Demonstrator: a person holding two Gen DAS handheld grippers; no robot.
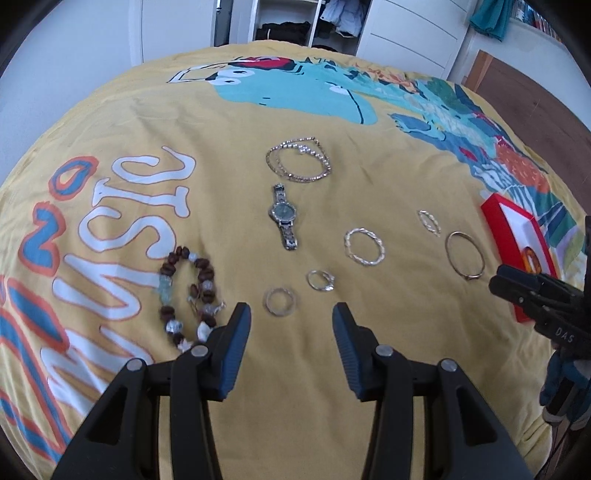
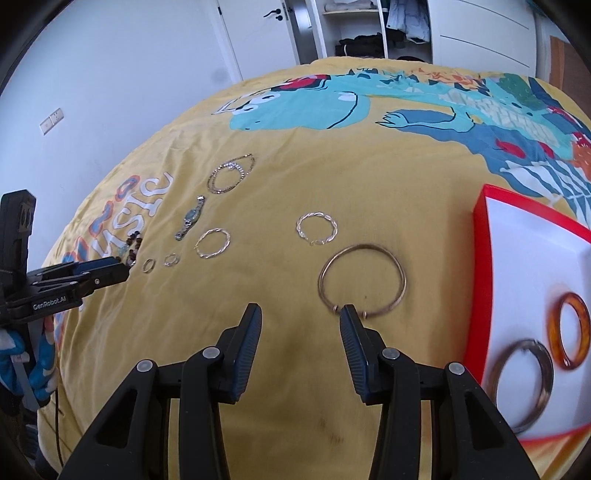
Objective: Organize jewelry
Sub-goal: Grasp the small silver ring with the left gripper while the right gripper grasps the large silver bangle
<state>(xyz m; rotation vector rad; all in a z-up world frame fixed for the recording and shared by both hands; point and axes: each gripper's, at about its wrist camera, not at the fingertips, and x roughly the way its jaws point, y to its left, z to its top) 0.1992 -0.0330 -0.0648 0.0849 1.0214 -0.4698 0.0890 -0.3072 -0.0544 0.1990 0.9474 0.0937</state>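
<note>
Jewelry lies spread on a yellow printed bedspread [image 1: 369, 406]. My left gripper [image 1: 291, 317] is open and empty, just short of a small silver ring [image 1: 279, 301], with a second ring [image 1: 320, 280] beyond and a brown beaded bracelet [image 1: 188, 295] at its left finger. Farther off lie a watch [image 1: 283, 216], a sparkling chain bracelet [image 1: 298, 158], two twisted hoops [image 1: 364, 246] [image 1: 429, 222] and a thin bangle [image 1: 464, 257]. My right gripper [image 2: 301, 317] is open and empty, its right fingertip overlapping that thin bangle [image 2: 362, 280]. A red-rimmed white box [image 2: 524, 258] holds an amber ring [image 2: 569, 334] and a grey ring [image 2: 526, 384].
An open wardrobe [image 1: 295, 22] and white doors stand beyond the bed. A wooden floor [image 1: 535, 92] shows at the right. The left gripper [image 2: 103, 275] juts in at the left of the right wrist view, with a gloved hand [image 2: 40, 365] below it.
</note>
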